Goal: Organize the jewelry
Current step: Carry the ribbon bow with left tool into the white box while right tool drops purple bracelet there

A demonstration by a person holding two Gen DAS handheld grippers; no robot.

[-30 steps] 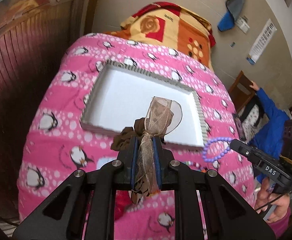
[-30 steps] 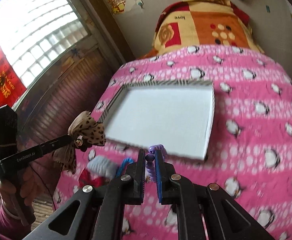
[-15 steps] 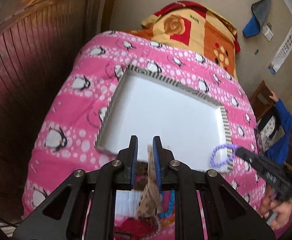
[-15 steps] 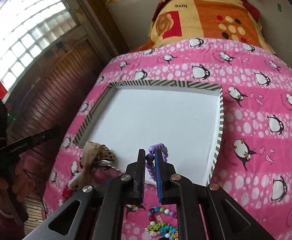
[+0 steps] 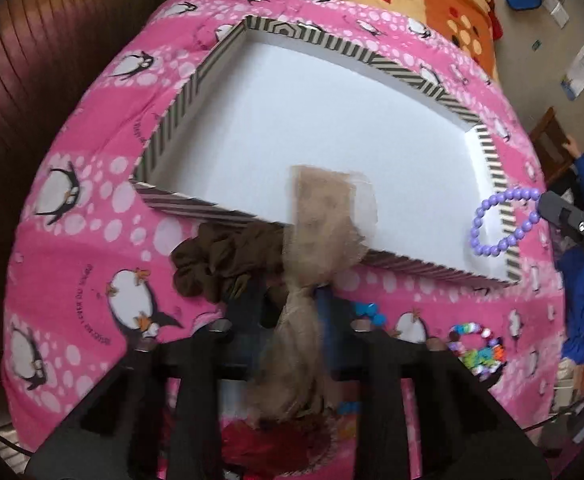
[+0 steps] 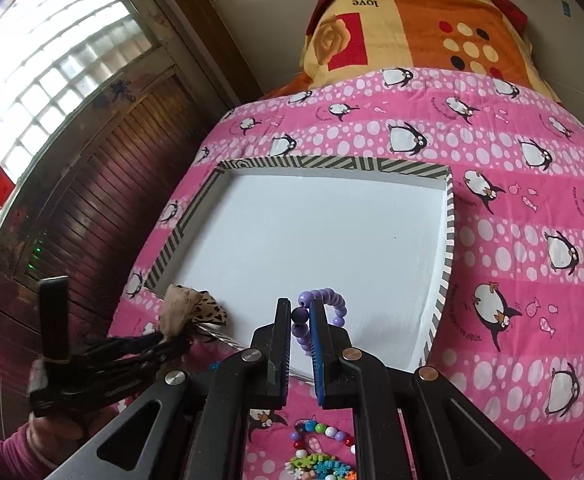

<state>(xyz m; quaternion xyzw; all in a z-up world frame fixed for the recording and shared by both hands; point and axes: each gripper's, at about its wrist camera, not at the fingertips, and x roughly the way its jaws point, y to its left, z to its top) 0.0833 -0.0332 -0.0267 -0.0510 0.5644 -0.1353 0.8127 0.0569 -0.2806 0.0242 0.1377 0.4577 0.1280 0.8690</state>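
A white tray with a striped rim (image 5: 376,60) (image 6: 332,162) lies on the pink penguin blanket. My left gripper (image 5: 292,300) is shut on a brown ribbon bow scrunchie (image 5: 320,224), held over the tray's near rim; it also shows in the right wrist view (image 6: 190,308). My right gripper (image 6: 301,316) is shut on a purple bead bracelet (image 6: 334,304), just above the tray's near edge; the bracelet shows at the tray's right corner in the left wrist view (image 5: 496,220).
Colourful bead bracelets (image 5: 476,344) (image 6: 320,440) and blue beads (image 5: 368,312) lie on the blanket (image 6: 532,240) in front of the tray. An orange-yellow quilt (image 6: 412,28) is folded behind. A wooden wall (image 6: 104,184) runs along the left.
Both grippers have moved forward and down toward the tray with their loads. The bow now hangs over the tray's near rim, and the bracelet is over its near right corner.
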